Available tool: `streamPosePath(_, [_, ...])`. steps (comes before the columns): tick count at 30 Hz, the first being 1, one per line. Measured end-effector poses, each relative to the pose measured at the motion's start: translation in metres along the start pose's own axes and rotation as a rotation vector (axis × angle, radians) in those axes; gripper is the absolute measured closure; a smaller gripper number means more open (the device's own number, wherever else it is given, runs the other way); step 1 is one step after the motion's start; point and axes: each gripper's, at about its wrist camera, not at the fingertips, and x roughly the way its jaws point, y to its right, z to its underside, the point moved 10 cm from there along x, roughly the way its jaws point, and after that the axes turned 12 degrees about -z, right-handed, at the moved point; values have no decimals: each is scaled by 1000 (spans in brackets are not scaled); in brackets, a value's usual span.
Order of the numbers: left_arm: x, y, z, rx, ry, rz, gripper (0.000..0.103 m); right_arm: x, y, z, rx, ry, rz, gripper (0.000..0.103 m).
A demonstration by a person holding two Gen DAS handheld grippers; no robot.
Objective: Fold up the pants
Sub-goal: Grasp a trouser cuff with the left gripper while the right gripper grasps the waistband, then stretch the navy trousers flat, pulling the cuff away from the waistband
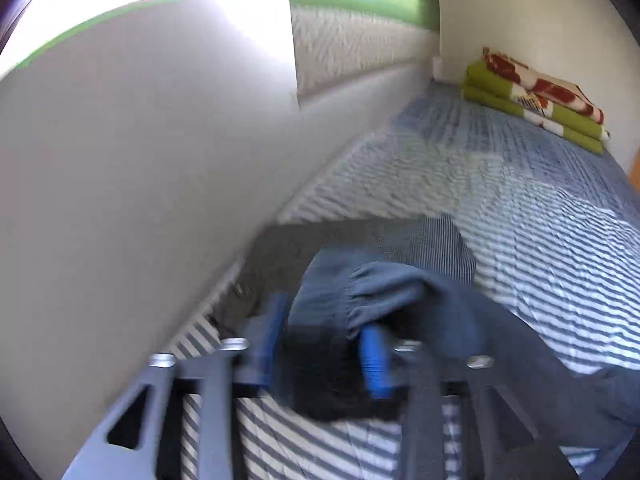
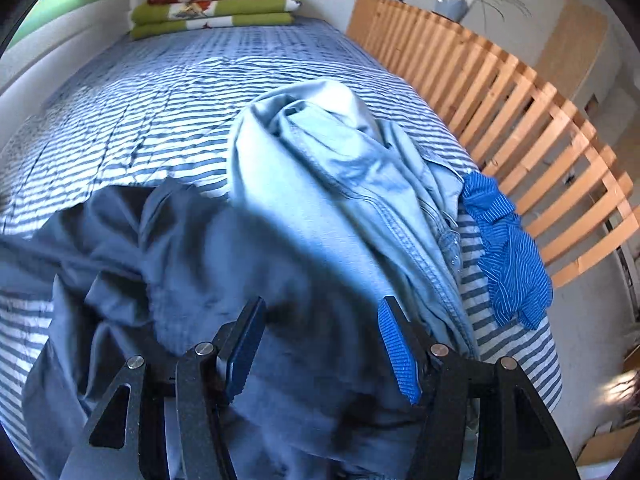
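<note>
Dark blue pants [image 2: 208, 248] crumpled on the striped bed [image 2: 160, 92], just beside a pale blue denim garment [image 2: 320, 168]. Left claw [image 1: 324, 344] blurred, its blue pads apart with a gathered bunch of the pants between them; grip impossible to tell. Right claw [image 2: 324, 344] spread open over the pants, pads clear of cloth. Folded green blanket [image 2: 216, 8] at the bed's far end.
</note>
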Motion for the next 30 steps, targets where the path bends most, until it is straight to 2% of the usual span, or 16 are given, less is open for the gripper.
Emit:
streamPosePath(1, [2, -1, 6, 23, -21, 1, 31, -2, 1, 0, 8, 4, -17, 49])
streamPosePath(4, [-11, -2, 17, 84, 30, -12, 31, -10, -13, -2, -26, 17, -111, 47])
streamPosePath(8, [-49, 27, 48, 124, 30, 123, 31, -13, -53, -4, -150, 5, -201, 39])
streamPosePath(9, [-62, 38, 61, 148, 36, 156, 31, -10, -64, -1, -186, -11, -214, 33])
streamPosePath(11, [-87, 66, 87, 223, 48, 230, 31, 3, -87, 9, -286, -66, -207, 31])
streamPosePath(13, [-111, 97, 111, 292, 53, 285, 31, 18, -96, 16, -368, -96, -127, 31])
streamPosePath(16, [-150, 143, 165, 396, 18, 409, 31, 41, -91, 22, -494, -123, 83, 31])
streamPosePath(17, [-159, 158, 183, 428, -1, 447, 31, 46, -85, 21, -515, -123, 138, 36])
streamPosePath(18, [-168, 173, 203, 468, -26, 486, 31, 48, -79, 21, -515, -125, 164, 59])
streamPosePath(19, [-177, 183, 226, 506, -54, 513, 31, 49, -72, 19, -501, -133, 172, 69])
streamPosePath(21, [-193, 208, 263, 587, -112, 568, 31, 42, -56, 10, -423, -125, 135, 87])
streamPosePath(22, [-199, 220, 282, 626, -142, 585, 30, 36, -45, 3, -386, -107, 139, 91])
streamPosePath(25, [-205, 240, 325, 681, -204, 623, 22, 12, -10, -23, -300, -20, 188, 93])
streamPosePath(27, [-203, 249, 344, 700, -254, 644, 22, -5, 21, -46, -222, 41, 248, 93])
streamPosePath(28, [-203, 255, 354, 703, -277, 652, 22, -11, 36, -59, -191, 74, 297, 93])
streamPosePath(30, [-208, 266, 364, 704, -288, 661, 22, -24, 68, -85, -137, 153, 462, 92])
